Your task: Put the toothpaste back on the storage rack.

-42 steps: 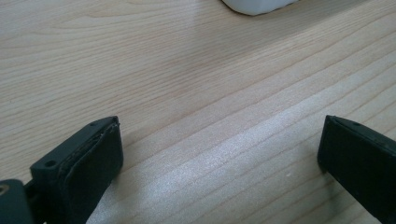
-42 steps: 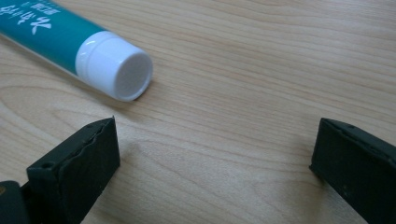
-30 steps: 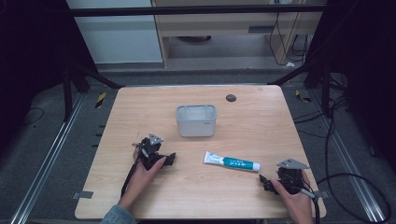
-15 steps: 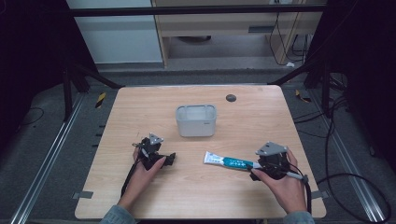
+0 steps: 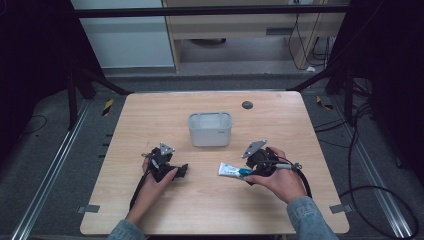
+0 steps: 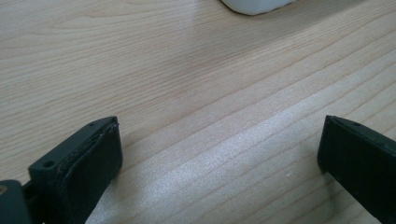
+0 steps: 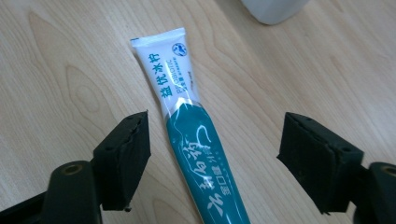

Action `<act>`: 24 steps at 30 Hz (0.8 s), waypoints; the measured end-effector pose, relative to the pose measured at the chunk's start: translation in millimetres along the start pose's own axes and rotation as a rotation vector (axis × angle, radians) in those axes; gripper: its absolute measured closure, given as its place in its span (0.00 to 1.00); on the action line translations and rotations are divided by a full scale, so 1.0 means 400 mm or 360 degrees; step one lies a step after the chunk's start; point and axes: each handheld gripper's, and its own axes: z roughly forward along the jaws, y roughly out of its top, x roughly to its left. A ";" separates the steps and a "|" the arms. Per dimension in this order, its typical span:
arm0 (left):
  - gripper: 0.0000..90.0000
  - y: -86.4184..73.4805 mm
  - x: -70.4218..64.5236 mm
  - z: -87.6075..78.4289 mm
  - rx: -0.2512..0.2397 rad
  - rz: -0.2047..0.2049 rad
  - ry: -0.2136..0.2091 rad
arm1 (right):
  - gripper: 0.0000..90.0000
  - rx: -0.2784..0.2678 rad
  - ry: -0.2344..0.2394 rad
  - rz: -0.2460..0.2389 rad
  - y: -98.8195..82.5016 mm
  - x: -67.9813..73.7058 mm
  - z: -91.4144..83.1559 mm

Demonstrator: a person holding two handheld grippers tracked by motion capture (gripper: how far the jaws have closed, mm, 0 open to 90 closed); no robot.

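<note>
Your landmark is the pale grey, open-topped rectangular plastic bin (image 5: 210,129), which stands upright near the middle of the light wooden table (image 5: 150,112).

The white and teal toothpaste tube (image 5: 233,171) lies flat on the table, on your side of the bin and a little to its right. Its white crimped end points toward the bin's left, and its teal half runs back under your right gripper (image 5: 252,171).

Your right gripper sits near the bin's right front corner, held low over the table in your right hand (image 5: 277,177). In the right gripper view its fingers (image 7: 123,154) stand wide apart. The teal part of the tube (image 7: 196,140) lies between them, closer to the left finger, with a gap on each side. Neither finger touches the tube. A corner of the bin (image 7: 275,9) shows at the top of that view, well beyond the tube's white end.

Your left gripper (image 5: 181,171) rests on the table near the bin's left front corner, held in your left hand (image 5: 155,180). In the left gripper view its fingers (image 6: 91,161) are also wide apart, with bare table between them and the bin's base edge (image 6: 254,5) at the top.

A small dark round disc (image 5: 247,105) lies on the table beyond the bin, toward its right.
</note>
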 end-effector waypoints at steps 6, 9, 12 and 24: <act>0.00 0.000 0.000 0.000 -0.0001 0.0000 0.0000 | 0.33 0.0049 0.0063 -0.0033 0.010 -0.005 0.036; 0.00 0.000 0.001 -0.001 0.0002 0.0005 -0.0002 | 0.37 0.0077 0.0101 -0.0051 0.014 -0.005 0.060; 0.00 0.000 0.001 -0.001 0.0001 0.0004 -0.0003 | 0.39 0.0112 0.0151 -0.0076 0.022 -0.001 0.087; 0.00 0.000 0.000 -0.001 0.0001 0.0005 -0.0002 | 0.47 0.0165 0.0246 -0.0110 0.025 -0.005 0.118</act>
